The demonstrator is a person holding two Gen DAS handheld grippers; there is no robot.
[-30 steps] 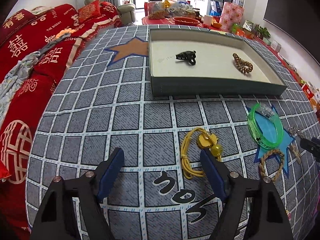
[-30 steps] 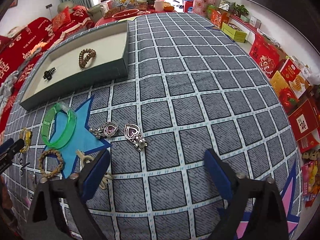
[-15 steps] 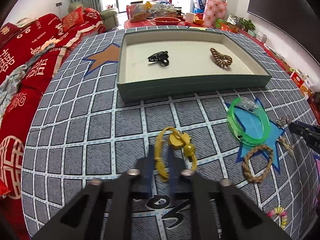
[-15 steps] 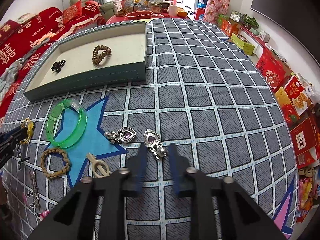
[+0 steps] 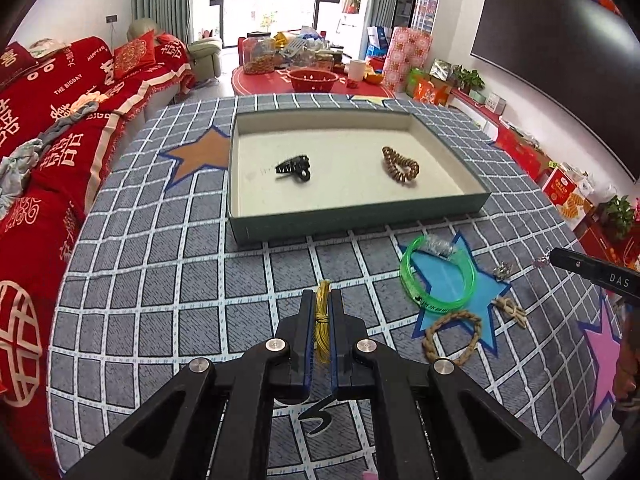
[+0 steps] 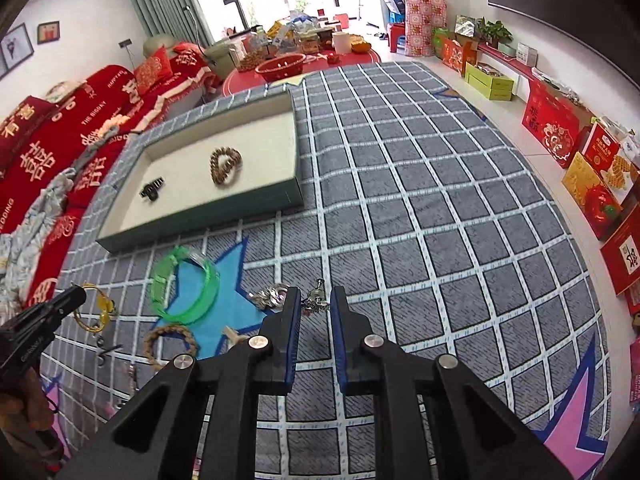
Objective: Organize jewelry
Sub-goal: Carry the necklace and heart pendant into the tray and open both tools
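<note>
Since a second earlier, both pairs of fingers had been closed from wide open and both pieces raised off the checked table (image 5: 160,288). The yellow cord bracelet (image 5: 322,320) was pinched in the left gripper (image 5: 322,300), and a silver heart earring (image 6: 316,300) in the right gripper (image 6: 312,298), near the green bangle (image 6: 188,292), before the tray (image 5: 360,222).

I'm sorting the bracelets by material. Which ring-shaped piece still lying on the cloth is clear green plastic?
The green bangle on the blue star. The braided rope ring beside it is tan, and the brown beaded one already lies in the tray.
</note>
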